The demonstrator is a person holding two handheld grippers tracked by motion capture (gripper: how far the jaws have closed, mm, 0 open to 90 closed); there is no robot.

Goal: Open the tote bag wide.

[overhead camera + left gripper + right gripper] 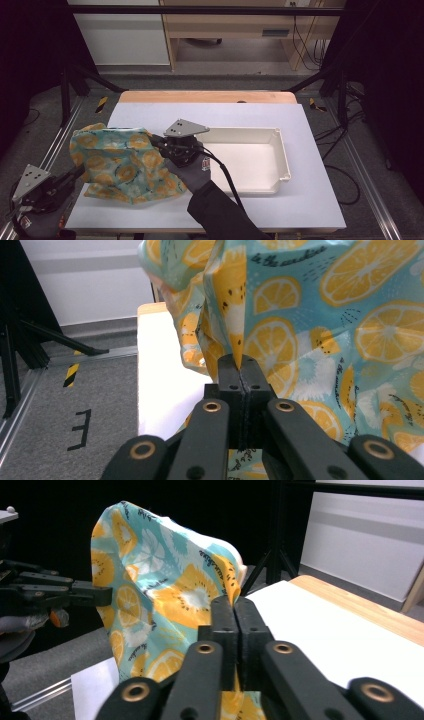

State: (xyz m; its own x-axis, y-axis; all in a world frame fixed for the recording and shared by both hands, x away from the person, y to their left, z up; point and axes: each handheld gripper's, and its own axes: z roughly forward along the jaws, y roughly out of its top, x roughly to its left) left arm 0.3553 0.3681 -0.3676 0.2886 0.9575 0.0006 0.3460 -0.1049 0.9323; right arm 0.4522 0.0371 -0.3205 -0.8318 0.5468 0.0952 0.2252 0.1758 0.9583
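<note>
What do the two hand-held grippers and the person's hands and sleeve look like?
Each hand-held gripper, left and right, has a black body and two black jaws with brass-coloured pivots, topped by a grey three-cornered plate. A black cable trails from the right one. The hands wear grey gloves with a small red mark; the right sleeve is dark.

A turquoise cloth (122,165) printed with orange and yellow citrus slices, white blossoms and small dark lettering lies bunched on a pale lilac-white table (310,200); the table's far edge is light wood. Beside it sits a cream-white tray (280,150). The left gripper (239,365) and right gripper (234,605) are matt black, with brass-coloured rivets along their arms (each also carries a grey three-cornered plate dotted with dark holes). A grey glove with a red mark covers the right hand (192,167), above a dark sleeve (220,215). The floor (65,405) is grey, with a yellow-and-black striped marker.
</note>
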